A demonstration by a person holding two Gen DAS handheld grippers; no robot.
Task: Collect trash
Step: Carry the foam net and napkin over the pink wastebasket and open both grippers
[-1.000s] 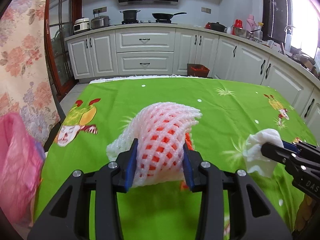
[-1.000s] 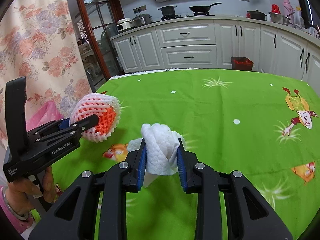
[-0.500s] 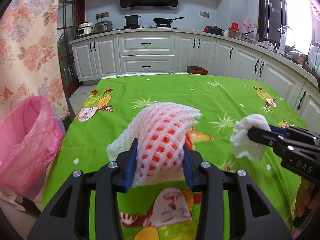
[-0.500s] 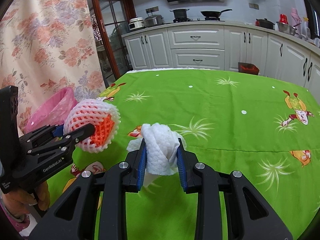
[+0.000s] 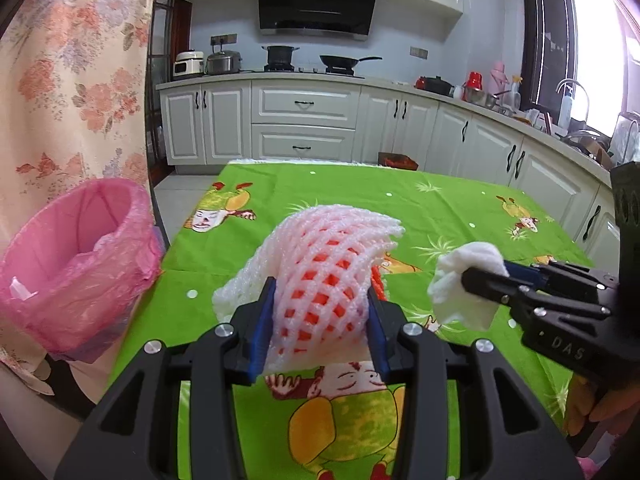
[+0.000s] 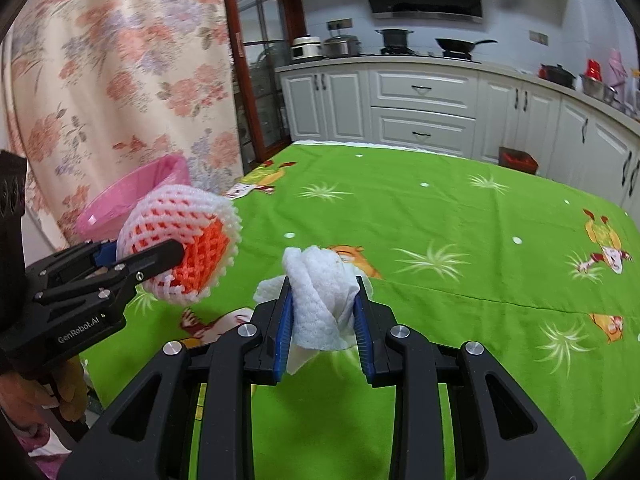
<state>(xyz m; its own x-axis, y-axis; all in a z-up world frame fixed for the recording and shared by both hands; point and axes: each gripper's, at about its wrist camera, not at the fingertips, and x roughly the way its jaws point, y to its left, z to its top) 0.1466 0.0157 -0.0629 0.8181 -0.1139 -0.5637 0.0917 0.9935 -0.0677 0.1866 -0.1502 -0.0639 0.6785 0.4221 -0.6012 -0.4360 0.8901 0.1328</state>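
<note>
My left gripper (image 5: 320, 320) is shut on a pink-white foam fruit net with an orange core (image 5: 324, 272) and holds it above the green tablecloth (image 5: 440, 208). In the right wrist view the left gripper (image 6: 160, 256) and the net (image 6: 188, 240) show at the left. My right gripper (image 6: 322, 312) is shut on a crumpled white paper towel (image 6: 320, 300), also held above the table. It shows in the left wrist view (image 5: 480, 280) with the towel (image 5: 464, 280). A bin with a pink bag (image 5: 76, 256) stands off the table's left edge, also seen in the right wrist view (image 6: 132, 196).
A floral curtain (image 5: 72, 80) hangs behind the bin. White kitchen cabinets (image 5: 304, 124) with pots line the far wall and right side. A small red box (image 5: 398, 160) sits on the floor beyond the table's far edge.
Both grippers have drawn back and lifted toward the table's near left side, each keeping its load. The pink bin has come further into view at the left.
</note>
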